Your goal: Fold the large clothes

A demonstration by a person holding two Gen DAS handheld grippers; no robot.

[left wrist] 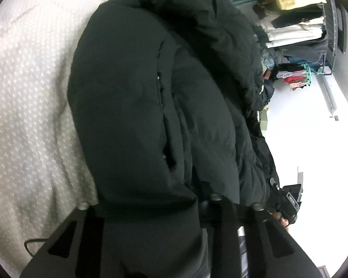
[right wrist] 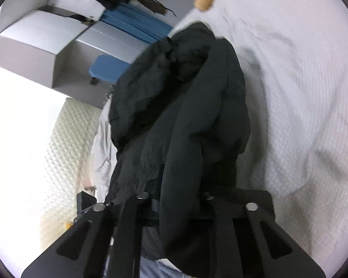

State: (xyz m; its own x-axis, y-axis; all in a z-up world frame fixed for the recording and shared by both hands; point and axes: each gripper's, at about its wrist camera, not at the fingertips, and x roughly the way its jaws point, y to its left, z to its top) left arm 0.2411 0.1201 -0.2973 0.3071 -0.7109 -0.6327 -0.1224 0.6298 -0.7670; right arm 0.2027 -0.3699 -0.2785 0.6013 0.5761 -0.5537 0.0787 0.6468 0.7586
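Note:
A large black puffer jacket (left wrist: 150, 97) hangs from both grippers over a white textured bedspread (left wrist: 23, 88). My left gripper (left wrist: 171, 210) is shut on a thick fold of the jacket, which bulges over its fingers and hides the tips. In the right wrist view the jacket (right wrist: 185, 115) drapes forward as a bunched dark mass, and my right gripper (right wrist: 176, 206) is shut on its fabric. The bedspread (right wrist: 301, 92) fills the right side there. The other gripper's body (left wrist: 287, 199) shows at the lower right of the left wrist view.
A clothes rack with hanging and stacked garments (left wrist: 297, 23) stands past the bed. Grey boxes (right wrist: 41, 39) and a blue stool (right wrist: 109, 69) sit on the floor. A quilted mat (right wrist: 65, 153) lies by the bed edge. A wooden post end (right wrist: 205, 0) shows at the top.

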